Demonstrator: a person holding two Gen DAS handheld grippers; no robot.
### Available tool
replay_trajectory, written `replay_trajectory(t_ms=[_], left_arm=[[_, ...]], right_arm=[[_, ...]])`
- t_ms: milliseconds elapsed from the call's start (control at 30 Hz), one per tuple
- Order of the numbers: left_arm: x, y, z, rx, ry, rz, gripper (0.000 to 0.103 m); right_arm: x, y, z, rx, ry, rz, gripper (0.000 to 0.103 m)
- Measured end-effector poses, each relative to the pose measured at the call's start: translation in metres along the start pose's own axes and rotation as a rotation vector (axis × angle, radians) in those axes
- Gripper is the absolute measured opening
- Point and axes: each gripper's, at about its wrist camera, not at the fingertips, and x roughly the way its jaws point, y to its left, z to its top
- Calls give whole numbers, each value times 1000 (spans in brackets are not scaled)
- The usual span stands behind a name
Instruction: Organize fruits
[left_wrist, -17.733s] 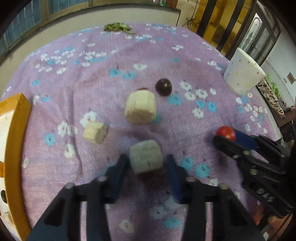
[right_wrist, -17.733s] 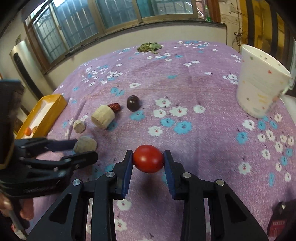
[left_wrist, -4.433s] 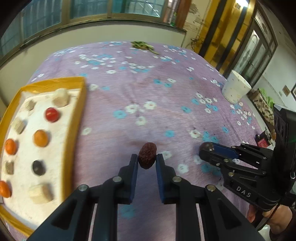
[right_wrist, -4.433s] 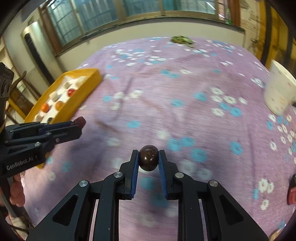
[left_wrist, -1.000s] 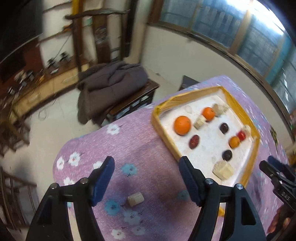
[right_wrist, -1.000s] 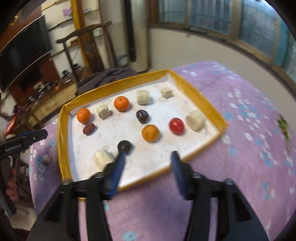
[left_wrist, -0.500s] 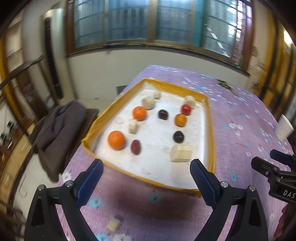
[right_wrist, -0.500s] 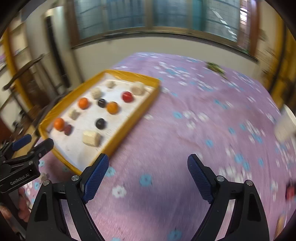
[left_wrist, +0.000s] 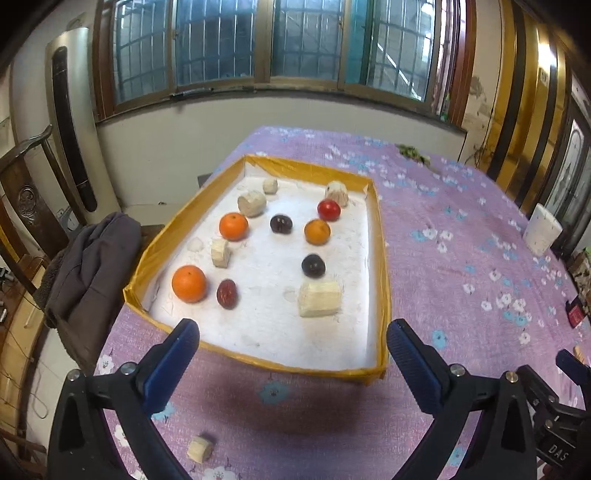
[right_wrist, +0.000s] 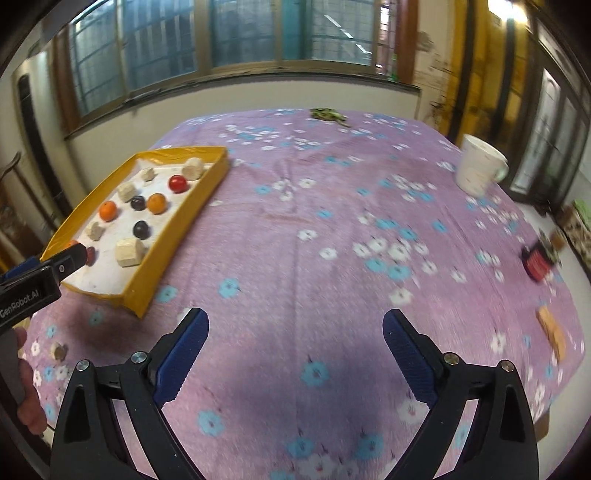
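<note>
Fruit sits in the yellow-walled tray (left_wrist: 376, 236) near the table's left edge, all pieces on its white floor and apart from one another. Near end: large orange (left_wrist: 188, 283) with a dried red date (left_wrist: 226, 293) just beside it, and a pale cut block (left_wrist: 319, 298) toward the right wall. Middle: dark round fruit (left_wrist: 313, 265), a second orange (left_wrist: 233, 226), a small pale chunk (left_wrist: 220, 253), another dark fruit (left_wrist: 281, 224), a third, smaller orange (left_wrist: 317, 231). Far end: red tomato-like fruit (left_wrist: 328, 210) and three more pale chunks, the farthest right one (left_wrist: 337, 192) close to the back wall.

One small pale chunk (left_wrist: 200, 449) lies outside the tray on the purple flowered tablecloth (right_wrist: 332, 221), near the table's front-left corner.

Left gripper (left_wrist: 293, 347): jaws spread wide, having just been opening, nothing between them; it hangs above the tray's near wall. Right gripper (right_wrist: 295, 334): jaws likewise wide, just been opening, empty, over bare cloth to the right of the tray.

Further out: white speckled cup (right_wrist: 478, 170) at the far right of the table, green leafy scrap (right_wrist: 327, 113) at the far edge, small red object (right_wrist: 537, 260) and a tan piece (right_wrist: 552, 332) by the right edge, both blurred. Dark garment (left_wrist: 88, 266) is draped over furniture left of the table. A hand (right_wrist: 27, 391) shows at the lower left of the right wrist view.
</note>
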Motion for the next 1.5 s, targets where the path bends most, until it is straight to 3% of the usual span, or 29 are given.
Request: replay_trajectory(t_ms=[200,400,600,767,1200,1500], left_arm=[[-9,-3,-3,26,-33,-31,103],[-22,-5,-6,25,-122,59,102],[-32,-6,-8,63,-176,78,102],[-31,-1,-8,46,-144,28,103],[-36,0,-11,55,-152,33,102],[-30,-1,-13,64,-107,-4,102]], right_arm=[[-4,-6,-5,29,-2,-22,96],[-7,-2,-8,15,-9,-31,96],[-8,5,-11,-7,-17,-43,96],[-7,10,-14,-21,-23,-38,102],[-12,22,-19,-65,-50,-35,103],[-10,18,-22,-48,-30,-41,103]])
